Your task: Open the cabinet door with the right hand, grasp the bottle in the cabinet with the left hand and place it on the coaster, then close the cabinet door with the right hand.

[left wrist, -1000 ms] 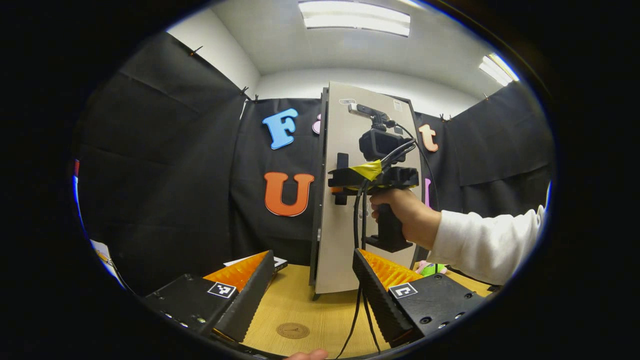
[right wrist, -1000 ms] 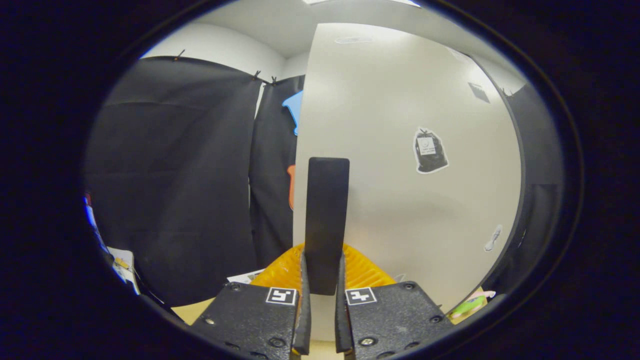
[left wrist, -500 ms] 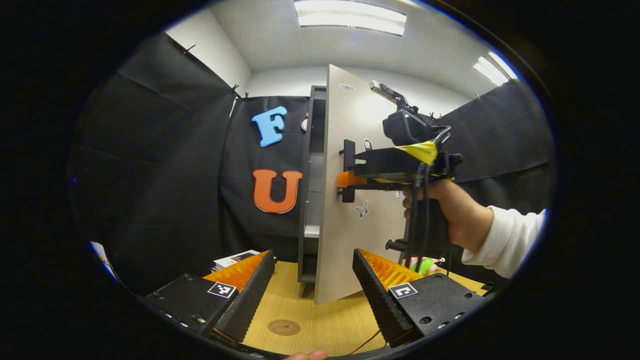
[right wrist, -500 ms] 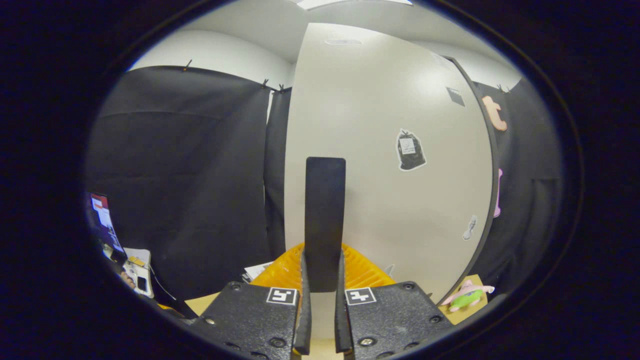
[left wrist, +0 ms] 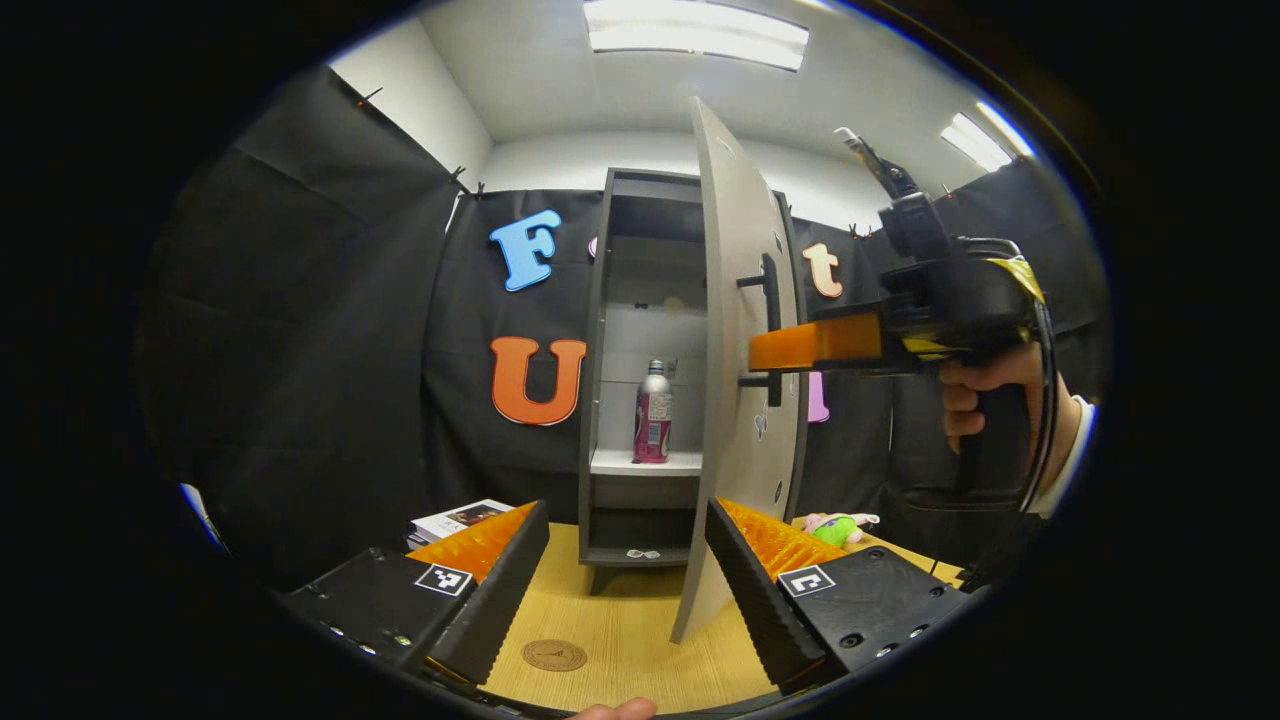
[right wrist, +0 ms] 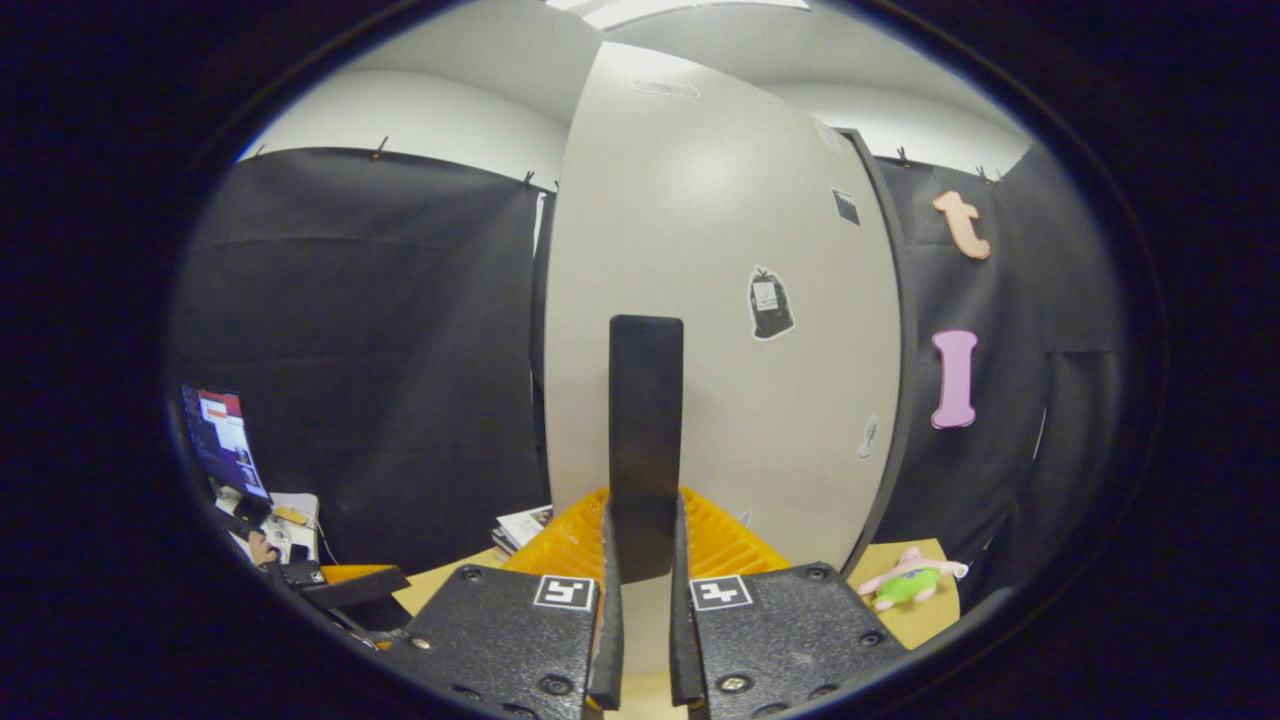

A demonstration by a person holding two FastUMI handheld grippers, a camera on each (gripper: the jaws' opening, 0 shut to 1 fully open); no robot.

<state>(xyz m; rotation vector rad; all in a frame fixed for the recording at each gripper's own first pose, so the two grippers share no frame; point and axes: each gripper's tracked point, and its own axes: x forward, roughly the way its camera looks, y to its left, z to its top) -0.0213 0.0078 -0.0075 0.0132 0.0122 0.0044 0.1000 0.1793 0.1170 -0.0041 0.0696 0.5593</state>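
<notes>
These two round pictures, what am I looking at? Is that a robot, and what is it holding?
No robot: a person holds a two-finger gripper in each hand, each carrying a camera. The left gripper view looks past the open left gripper at a cabinet on a wooden table. The right gripper, in the person's hand, has the door handle between its fingers, with the door swung open. A bottle stands on a shelf inside; a round coaster and a plush toy lie on the table. The right gripper view shows that handle up close.
</notes>
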